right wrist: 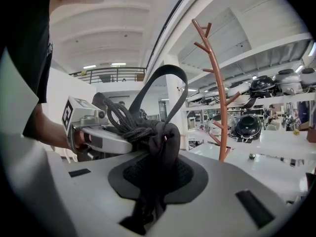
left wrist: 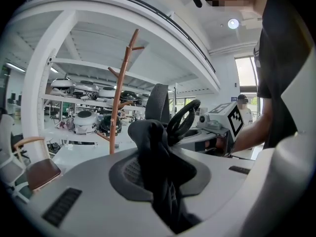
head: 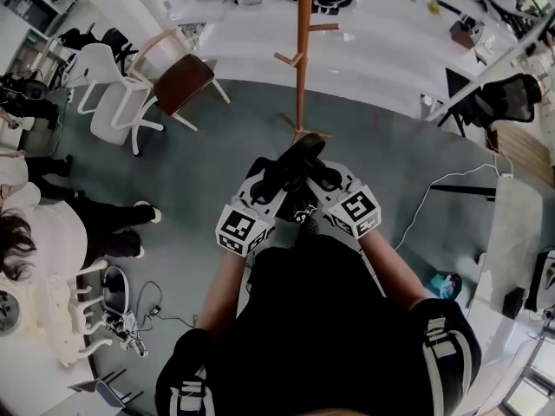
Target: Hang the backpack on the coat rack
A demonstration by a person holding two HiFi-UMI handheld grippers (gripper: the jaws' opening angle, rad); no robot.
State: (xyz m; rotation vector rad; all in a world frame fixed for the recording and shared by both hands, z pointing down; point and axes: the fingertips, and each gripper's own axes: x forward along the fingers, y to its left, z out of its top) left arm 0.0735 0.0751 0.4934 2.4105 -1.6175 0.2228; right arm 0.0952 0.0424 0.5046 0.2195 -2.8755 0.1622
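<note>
At the left edge of the floor a person sits. To the right stand white chairs and a brown-seated chair.

In the middle of the head view, the left gripper is held out over the grey floor. Its fingers pinch a fold of the black backpack, and the cloth is bunched up between them. The backpack is off the floor, carried by its top between the two grippers. Its handle rises as a loop between them.

The coat rack stands on the floor just beyond, upright. The backpack is near its foot and hangs on none of its pegs. In both gripper views the rack is behind the pack, apart from it.

The right gripper sits just beside the left one. Its fingers are likewise clamped on a fold of the backpack, with a dark cord bunched at the grip.

Further right are a black office chair and, at the right edge, a bench.
</note>
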